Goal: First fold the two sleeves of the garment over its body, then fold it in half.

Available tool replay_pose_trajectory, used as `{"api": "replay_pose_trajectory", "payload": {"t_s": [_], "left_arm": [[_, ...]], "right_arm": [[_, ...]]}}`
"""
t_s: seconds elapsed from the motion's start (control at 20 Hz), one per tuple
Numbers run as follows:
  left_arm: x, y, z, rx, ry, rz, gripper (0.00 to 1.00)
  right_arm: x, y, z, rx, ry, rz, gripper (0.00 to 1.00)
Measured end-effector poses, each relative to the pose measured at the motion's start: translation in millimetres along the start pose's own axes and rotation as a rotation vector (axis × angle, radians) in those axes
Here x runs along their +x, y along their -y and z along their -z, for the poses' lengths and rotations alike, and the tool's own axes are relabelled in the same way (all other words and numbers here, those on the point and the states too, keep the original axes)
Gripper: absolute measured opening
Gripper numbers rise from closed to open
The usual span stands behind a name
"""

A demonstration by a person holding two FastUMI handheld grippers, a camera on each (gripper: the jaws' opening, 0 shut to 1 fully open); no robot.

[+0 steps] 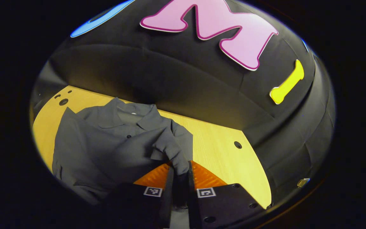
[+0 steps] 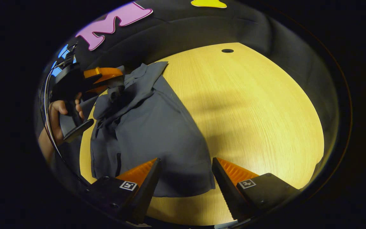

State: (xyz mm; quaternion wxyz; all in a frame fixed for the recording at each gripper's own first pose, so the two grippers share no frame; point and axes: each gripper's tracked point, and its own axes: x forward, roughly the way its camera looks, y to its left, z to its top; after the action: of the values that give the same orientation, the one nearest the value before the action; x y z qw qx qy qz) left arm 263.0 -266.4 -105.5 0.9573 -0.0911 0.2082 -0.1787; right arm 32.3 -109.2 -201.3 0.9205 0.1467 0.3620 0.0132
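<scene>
A dark grey collared shirt lies flat on the wooden table, collar toward the wall. My left gripper is shut on a bunched sleeve, which is lifted and drawn over the shirt's body. In the right gripper view the shirt runs from the far left toward me, its hem lying just in front of my right gripper. That gripper is open, with the hem edge and bare table between its fingers. Farther off, the left gripper pinches the cloth, held by a hand.
The table top stretches bare to the right of the shirt. Round holes sit near the table's edges, with more at a far corner. Black cloth wall surrounds the table closely.
</scene>
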Motion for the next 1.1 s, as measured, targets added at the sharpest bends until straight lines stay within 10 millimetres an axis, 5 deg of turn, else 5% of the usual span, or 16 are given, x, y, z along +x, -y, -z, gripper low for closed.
{"api": "replay_pose_trajectory", "payload": {"t_s": [0.2, 0.3, 0.6, 0.85, 1.1], "left_arm": [[-13.0, 9.9, 7.2, 0.017, -0.003, 0.061, 0.74], [-34.7, -7.4, 19.7, 0.1, -0.024, 0.025, 0.96], [-142.0, -80.0, 95.0, 0.274, -0.098, -0.127, 0.96], [-221.2, -164.5, 164.0, 0.195, -0.186, -0.326, 0.96], [-264.5, -225.3, 192.2, 0.082, -0.199, -0.465, 0.96]], "right_arm": [[5.0, 0.3, 3.1, -0.006, -0.013, -0.006, 0.99], [5.5, 1.0, 2.2, -0.005, -0.017, -0.002, 0.99], [15.8, 12.0, 5.1, 0.021, -0.037, 0.019, 0.99], [19.9, -3.3, 6.8, -0.017, -0.047, 0.008, 0.99], [27.0, -36.3, 22.9, -0.092, -0.096, -0.026, 0.99]]}}
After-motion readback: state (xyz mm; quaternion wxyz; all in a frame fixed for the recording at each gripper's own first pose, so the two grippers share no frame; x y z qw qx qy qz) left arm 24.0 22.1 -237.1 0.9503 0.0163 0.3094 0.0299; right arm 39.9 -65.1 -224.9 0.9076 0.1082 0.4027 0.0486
